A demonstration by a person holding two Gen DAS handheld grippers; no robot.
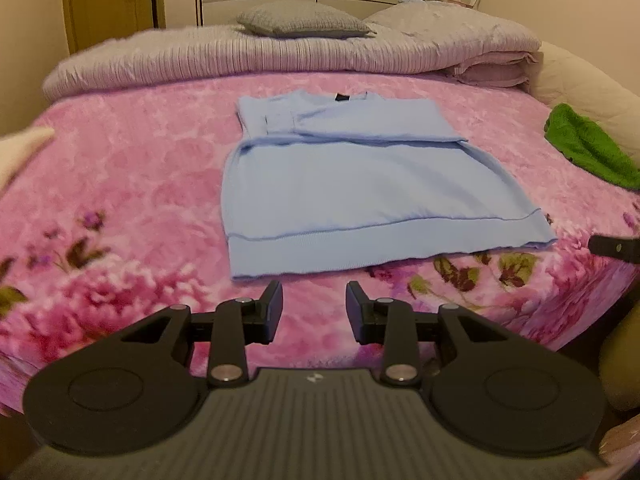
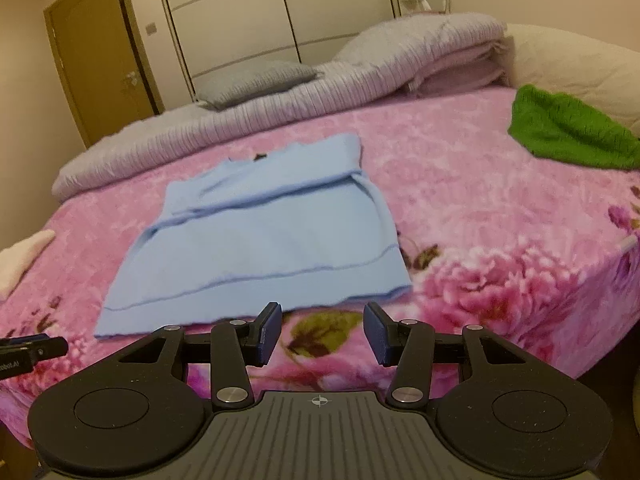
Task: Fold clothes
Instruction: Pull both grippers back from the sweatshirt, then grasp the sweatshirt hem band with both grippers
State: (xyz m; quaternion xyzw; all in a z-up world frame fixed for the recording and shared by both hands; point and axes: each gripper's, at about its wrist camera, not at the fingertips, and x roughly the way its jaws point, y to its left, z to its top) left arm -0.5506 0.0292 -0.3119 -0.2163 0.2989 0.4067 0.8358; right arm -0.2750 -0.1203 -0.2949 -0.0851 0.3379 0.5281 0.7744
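A light blue sweater (image 1: pixel 352 184) lies flat on the pink floral bedspread (image 1: pixel 132 184), its sleeves folded in across the chest and its ribbed hem nearest me. My left gripper (image 1: pixel 314 294) hovers open just short of the hem, nothing between its fingers. In the right wrist view the same sweater (image 2: pixel 264 236) lies ahead and to the left. My right gripper (image 2: pixel 322 314) is open above the bedspread (image 2: pixel 480 208), beside the hem's right corner. Each gripper's tip shows at the edge of the other's view.
A green knit garment (image 2: pixel 568 136) lies at the bed's right side. A folded grey-lilac quilt (image 1: pixel 280 56) with a grey pillow (image 1: pixel 304 20) runs along the far side. A cream cloth (image 1: pixel 20 148) sits at the left edge. Wardrobe doors stand behind.
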